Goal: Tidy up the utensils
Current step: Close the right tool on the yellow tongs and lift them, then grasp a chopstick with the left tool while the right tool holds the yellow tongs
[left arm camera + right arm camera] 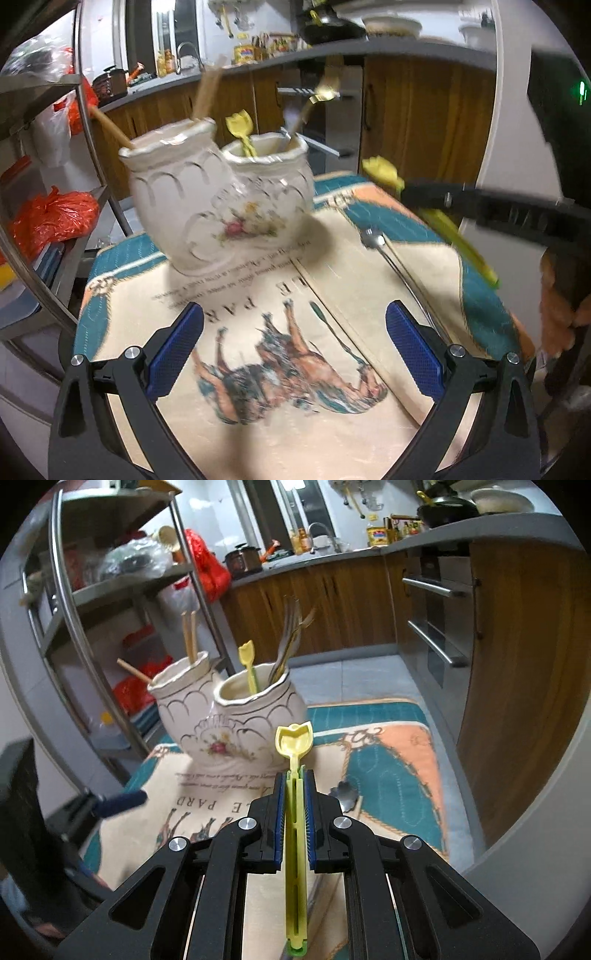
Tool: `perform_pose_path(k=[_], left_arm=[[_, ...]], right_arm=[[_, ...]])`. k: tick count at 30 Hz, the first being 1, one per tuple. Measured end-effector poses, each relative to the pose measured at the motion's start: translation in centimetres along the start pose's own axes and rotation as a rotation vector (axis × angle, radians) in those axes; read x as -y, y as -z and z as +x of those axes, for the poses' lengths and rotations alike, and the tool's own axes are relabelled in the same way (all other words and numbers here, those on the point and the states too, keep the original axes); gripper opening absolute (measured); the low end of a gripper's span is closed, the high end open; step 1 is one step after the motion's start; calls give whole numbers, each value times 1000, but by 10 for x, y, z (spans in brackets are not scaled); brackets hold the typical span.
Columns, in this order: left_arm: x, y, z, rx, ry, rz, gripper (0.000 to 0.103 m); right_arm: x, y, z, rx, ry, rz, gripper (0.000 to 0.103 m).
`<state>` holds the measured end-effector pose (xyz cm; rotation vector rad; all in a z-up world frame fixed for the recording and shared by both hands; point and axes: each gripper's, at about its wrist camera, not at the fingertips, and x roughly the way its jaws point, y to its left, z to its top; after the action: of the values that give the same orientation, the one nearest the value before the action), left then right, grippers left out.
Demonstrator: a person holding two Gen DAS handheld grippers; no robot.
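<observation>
While the right gripper [293, 805] is clenched on the handle of a yellow spoon [294, 738], that spoon is held in the air above the printed cloth [391, 760], its tulip-shaped bowl pointing toward the twin ceramic holder [225, 720]. The left gripper [291, 347] is released, its blue pads wide apart above the horse print with nothing between them.

The holder stands near the far left corner of the cloth. Its right cup holds a second yellow spoon [248, 664] and metal forks [290, 635]; its left cup holds wooden chopsticks [190, 637]. A metal spoon [391, 254] lies flat on the cloth to the right of the holder, apart from it. Open cloth remains between the holder and both grippers. The cloth's right edge runs close to the wooden cabinet [517, 686]; a metal shelf rack [74, 602] stands to the left.

Legible print on the cloth reads "LE PARD"; the smaller lines are unreadable.
</observation>
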<state>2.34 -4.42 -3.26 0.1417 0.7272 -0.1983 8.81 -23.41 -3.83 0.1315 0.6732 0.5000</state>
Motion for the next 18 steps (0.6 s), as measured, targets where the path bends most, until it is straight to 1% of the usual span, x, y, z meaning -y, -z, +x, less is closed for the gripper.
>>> perform_pose_path(k=[1,2,3,5,8,9,11,13,16,18], left_arm=[[5,2,4,-17,2,4,94],[8,2,7,-30,7,5,87],[13,4,11,-51,17,8,83],[19,6,17,-81,29,15,66],[26,10,22,-115,31,25,53],[27,11,24,-125,34,26,50],[28,14,28,-146,32,30,40],[27,16,31,-163,32,28,34],[22,16,31,-177,38,27,11],[14,15,30,-188,48,25,9]], right_arm=[[2,-1,-2,3,-2,5,10],[3,-1,-3,8,0,5,10],[4,-1,-5,10,2,4,10],[3,-2,-8,16,0,3,10],[3,-1,-10,22,5,-6,10],[4,0,-11,23,4,-6,10],[5,0,-13,26,7,-7,10],[7,-1,-14,27,6,-2,10],[7,0,-15,29,7,1,10],[6,0,-16,31,6,-1,10]])
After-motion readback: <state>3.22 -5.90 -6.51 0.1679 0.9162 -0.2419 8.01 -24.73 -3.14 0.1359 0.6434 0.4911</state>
